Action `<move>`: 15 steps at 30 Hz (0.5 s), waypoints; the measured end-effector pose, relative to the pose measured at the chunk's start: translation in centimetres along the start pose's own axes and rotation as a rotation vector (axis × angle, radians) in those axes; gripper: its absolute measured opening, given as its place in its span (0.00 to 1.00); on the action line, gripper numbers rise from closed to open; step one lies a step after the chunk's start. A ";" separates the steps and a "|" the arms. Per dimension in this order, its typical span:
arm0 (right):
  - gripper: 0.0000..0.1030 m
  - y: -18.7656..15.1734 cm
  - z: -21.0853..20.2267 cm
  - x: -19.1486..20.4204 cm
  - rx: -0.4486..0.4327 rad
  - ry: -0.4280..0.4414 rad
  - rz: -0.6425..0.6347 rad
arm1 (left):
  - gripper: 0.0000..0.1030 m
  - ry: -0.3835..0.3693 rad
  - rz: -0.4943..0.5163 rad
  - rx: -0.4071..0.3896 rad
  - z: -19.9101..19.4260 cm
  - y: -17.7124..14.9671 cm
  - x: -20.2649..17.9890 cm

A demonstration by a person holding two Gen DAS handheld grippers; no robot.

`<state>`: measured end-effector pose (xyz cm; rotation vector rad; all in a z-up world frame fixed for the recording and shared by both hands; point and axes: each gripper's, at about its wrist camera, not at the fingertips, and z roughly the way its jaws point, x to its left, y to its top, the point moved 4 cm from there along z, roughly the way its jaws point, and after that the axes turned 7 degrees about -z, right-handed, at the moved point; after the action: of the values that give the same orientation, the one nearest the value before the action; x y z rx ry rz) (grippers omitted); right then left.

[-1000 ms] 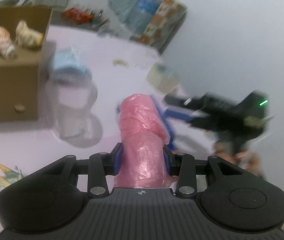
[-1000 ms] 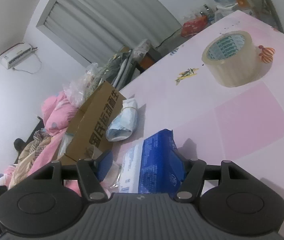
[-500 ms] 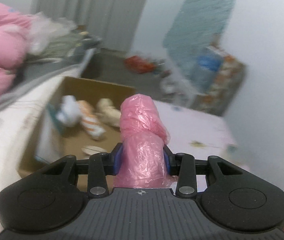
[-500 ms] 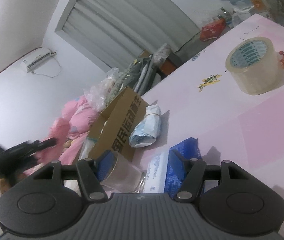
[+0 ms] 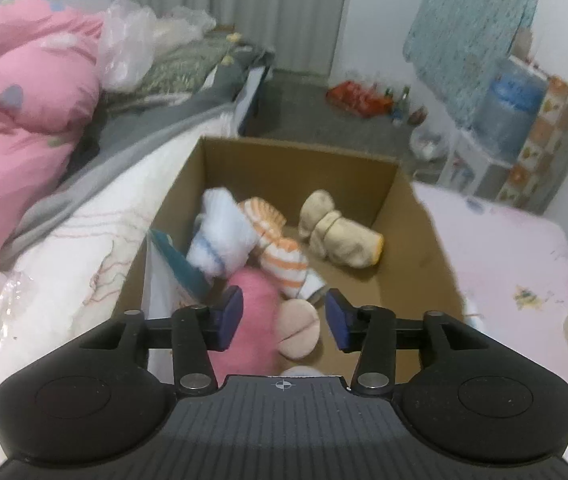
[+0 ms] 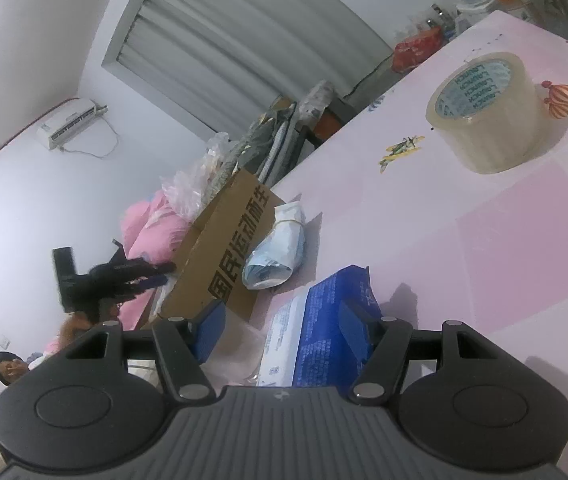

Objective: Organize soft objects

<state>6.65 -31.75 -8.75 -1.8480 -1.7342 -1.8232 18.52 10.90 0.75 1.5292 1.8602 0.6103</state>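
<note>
- The left tool (image 5: 283, 317) hangs above the open cardboard box (image 5: 424, 216); its jaws have just been opening and no longer grip the pink bundle (image 5: 252, 320), which drops between them among the socks (image 5: 284, 252)
- To release cleanly, the tool should spread wider, then lift straight up, clear of the near wall
- The right tool (image 6: 284, 330) stands spread around a blue packet (image 6: 324, 328) on the worktop (image 6: 524, 240), pads not visibly pressing
- The bed (image 5: 63, 240) hems in the box's left side; the worktop on the right is open

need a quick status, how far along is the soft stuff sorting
Done: several rolled socks lie in the cardboard box. In hand: the left gripper has just been opening over the box, letting go of the pink roll. Left: a bundled cloth beside the box, and the blue packet between the right gripper's fingers.
</note>
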 end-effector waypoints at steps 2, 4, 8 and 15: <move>0.61 0.0 0.0 -0.1 0.003 -0.005 0.000 | 0.44 -0.009 0.003 -0.032 -1.7 0.0 -0.3; 0.61 0.1 -0.2 -0.2 0.000 -0.012 0.003 | 0.45 -0.052 0.011 -0.059 -3.9 -0.5 -1.2; 0.62 0.2 -0.7 -0.4 0.001 -0.033 0.015 | 0.50 -0.244 0.039 -0.043 -8.6 -3.4 -4.2; 0.63 -0.3 -0.9 -0.9 0.083 -0.100 0.042 | 0.50 -0.476 0.162 0.120 -11.3 -10.9 -11.1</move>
<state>6.10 -32.80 -9.35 -1.9583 -1.7584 -1.6448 4.18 -1.75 2.82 1.7349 1.4406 0.1781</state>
